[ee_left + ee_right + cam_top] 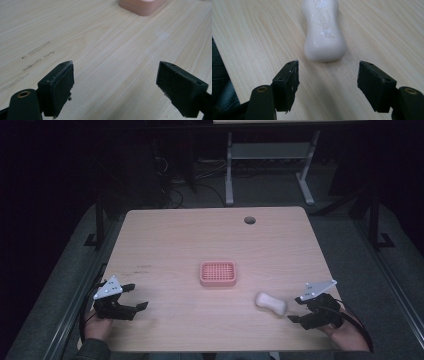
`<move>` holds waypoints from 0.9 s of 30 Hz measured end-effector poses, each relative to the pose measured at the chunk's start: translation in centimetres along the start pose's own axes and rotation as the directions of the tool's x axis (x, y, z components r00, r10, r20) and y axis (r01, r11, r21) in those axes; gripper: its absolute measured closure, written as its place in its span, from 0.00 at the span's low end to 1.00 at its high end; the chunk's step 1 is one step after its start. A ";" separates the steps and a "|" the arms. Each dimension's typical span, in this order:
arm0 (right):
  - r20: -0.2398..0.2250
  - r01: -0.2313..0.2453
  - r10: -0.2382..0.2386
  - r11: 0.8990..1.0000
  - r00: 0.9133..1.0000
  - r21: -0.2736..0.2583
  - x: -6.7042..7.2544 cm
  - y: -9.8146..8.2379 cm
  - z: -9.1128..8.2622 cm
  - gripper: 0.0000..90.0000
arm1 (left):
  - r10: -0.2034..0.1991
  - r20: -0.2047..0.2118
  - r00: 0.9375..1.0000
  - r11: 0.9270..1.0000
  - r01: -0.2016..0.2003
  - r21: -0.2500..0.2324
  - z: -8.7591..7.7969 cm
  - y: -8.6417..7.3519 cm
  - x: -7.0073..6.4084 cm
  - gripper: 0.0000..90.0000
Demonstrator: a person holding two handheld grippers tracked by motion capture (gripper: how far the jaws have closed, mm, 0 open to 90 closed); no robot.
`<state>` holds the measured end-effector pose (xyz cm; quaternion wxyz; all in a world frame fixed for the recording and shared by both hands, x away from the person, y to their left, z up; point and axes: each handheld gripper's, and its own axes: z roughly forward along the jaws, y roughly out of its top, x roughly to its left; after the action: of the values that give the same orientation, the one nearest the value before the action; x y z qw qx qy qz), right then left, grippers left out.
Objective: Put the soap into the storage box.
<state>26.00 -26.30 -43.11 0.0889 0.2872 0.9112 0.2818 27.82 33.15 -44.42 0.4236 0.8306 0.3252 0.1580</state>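
Soap (pixel 271 303) lies on tabletop (pixel 280 247) at 4 o'clock from dish (pixel 218 273); right tongs (pixel 297 309) and left tongs (pixel 137 296) both gape, empty.

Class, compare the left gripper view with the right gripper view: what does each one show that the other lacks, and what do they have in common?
Left gripper view alone: a corner of the pink soap dish at the top edge, and faint dark scuff marks on the wood. Right gripper view alone: the white bar of soap, lying just beyond the open jaws of the right gripper, untouched. Both: the pale wooden table and a pair of black jaws spread wide, the left gripper holding nothing either.
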 end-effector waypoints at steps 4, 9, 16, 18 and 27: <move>0.003 0.009 -0.009 1.000 1.000 0.000 0.1 0.7 0.2 0.36 | 0.005 -0.001 1.000 1.000 -0.005 0.001 0.0 0.0 0.0 0.15; 0.000 0.032 -0.032 0.999 0.999 0.000 0.2 1.8 0.4 0.36 | 0.003 -0.002 1.000 1.000 -0.003 0.000 -0.1 0.0 0.0 0.16; -0.007 0.058 -0.058 0.998 0.998 0.006 0.5 3.2 1.0 0.37 | 0.006 -0.001 1.000 1.000 -0.006 0.000 0.0 0.1 0.0 0.15; -0.010 0.064 -0.064 0.998 0.998 0.015 0.5 3.5 1.4 0.37 | 0.008 0.000 1.000 1.000 -0.008 0.001 0.0 0.1 0.0 0.15; -0.013 0.111 -0.110 0.993 0.994 0.046 0.6 5.3 2.8 0.37 | 0.011 0.000 1.000 1.000 -0.011 0.001 0.0 0.2 0.0 0.15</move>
<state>28.97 -21.04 -42.44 0.0927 0.2366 0.9325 0.2567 27.86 33.04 -44.30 0.4223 0.8325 0.3210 0.1602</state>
